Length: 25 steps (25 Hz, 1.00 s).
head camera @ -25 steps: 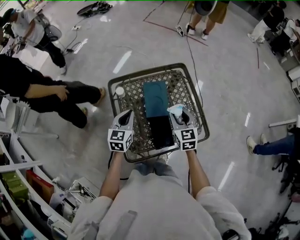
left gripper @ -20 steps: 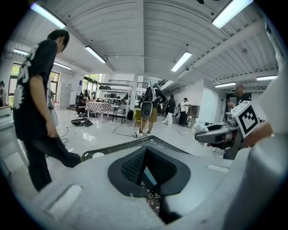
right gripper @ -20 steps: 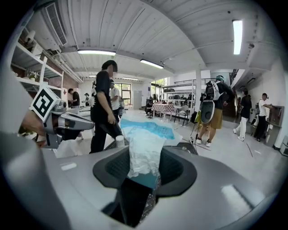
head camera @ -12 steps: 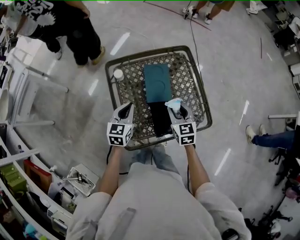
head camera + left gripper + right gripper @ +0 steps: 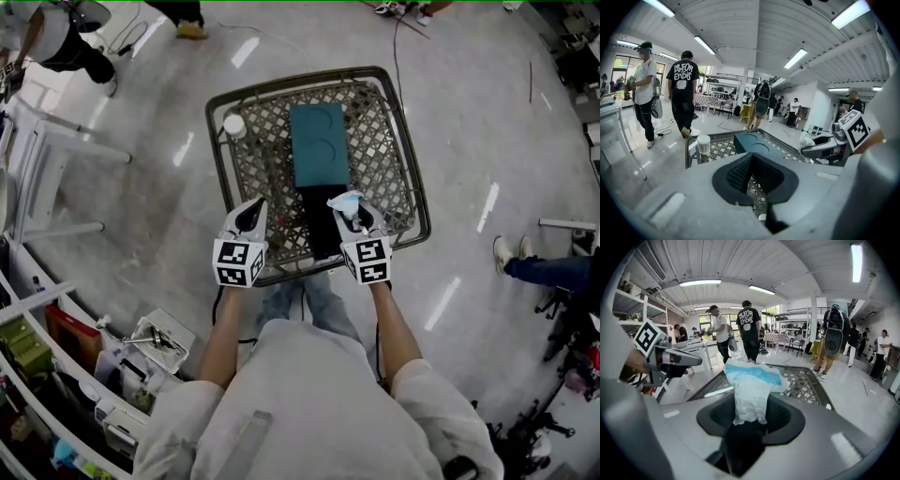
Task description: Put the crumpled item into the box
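Note:
A crumpled white and blue item (image 5: pixel 752 385) sticks up from between the jaws of my right gripper (image 5: pixel 749 416), which is shut on it. In the head view that gripper (image 5: pixel 356 217) hangs over the near right part of a metal lattice table (image 5: pixel 217 159), with the crumpled item (image 5: pixel 344 202) at its tip. Beside it lies a black rectangular box part (image 5: pixel 323 230), and beyond that a teal box (image 5: pixel 319 145) with two round recesses. My left gripper (image 5: pixel 251 214) is over the table's near left, its jaws (image 5: pixel 751 157) shut with nothing between them.
A white cup (image 5: pixel 234 125) stands at the table's far left corner. A white frame table (image 5: pixel 47 178) stands to the left, and cluttered shelves (image 5: pixel 56 356) at the lower left. A person's leg (image 5: pixel 544 270) is at the right. People (image 5: pixel 684 93) stand beyond the table.
The head view has swung, so the table sits higher in the picture. The people at the left have moved off. Both grippers hold their places over the table, and the right keeps its grip.

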Each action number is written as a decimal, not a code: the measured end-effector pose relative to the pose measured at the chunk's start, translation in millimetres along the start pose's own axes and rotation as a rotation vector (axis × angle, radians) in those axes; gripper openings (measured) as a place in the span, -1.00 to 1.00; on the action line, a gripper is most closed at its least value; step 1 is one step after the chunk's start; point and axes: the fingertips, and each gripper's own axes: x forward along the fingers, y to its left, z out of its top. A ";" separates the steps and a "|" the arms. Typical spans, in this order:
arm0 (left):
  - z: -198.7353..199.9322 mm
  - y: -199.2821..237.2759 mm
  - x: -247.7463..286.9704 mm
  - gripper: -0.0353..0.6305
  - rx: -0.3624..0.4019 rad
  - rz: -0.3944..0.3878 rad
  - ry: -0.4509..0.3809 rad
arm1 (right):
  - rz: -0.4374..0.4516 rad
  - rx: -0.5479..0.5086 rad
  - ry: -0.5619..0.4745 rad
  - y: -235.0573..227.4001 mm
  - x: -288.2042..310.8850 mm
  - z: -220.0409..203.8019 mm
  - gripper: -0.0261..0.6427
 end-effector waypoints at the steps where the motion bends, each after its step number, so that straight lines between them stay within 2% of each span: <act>1: -2.3 0.2 0.6 -0.88 -0.002 0.000 0.003 | 0.006 -0.013 0.013 1.2 2.1 -3.6 -0.44; 7: -12.5 4.2 1.9 -0.88 -0.019 0.006 0.017 | 0.081 -0.172 0.118 15.6 13.5 -27.7 -0.44; 17: -19.3 7.4 0.7 -0.88 -0.034 0.010 0.023 | 0.245 -0.608 0.298 38.7 33.9 -76.3 -0.43; 25: -24.1 8.9 -3.7 -0.88 -0.043 0.012 0.028 | 0.348 -0.824 0.449 45.4 49.1 -117.8 -0.43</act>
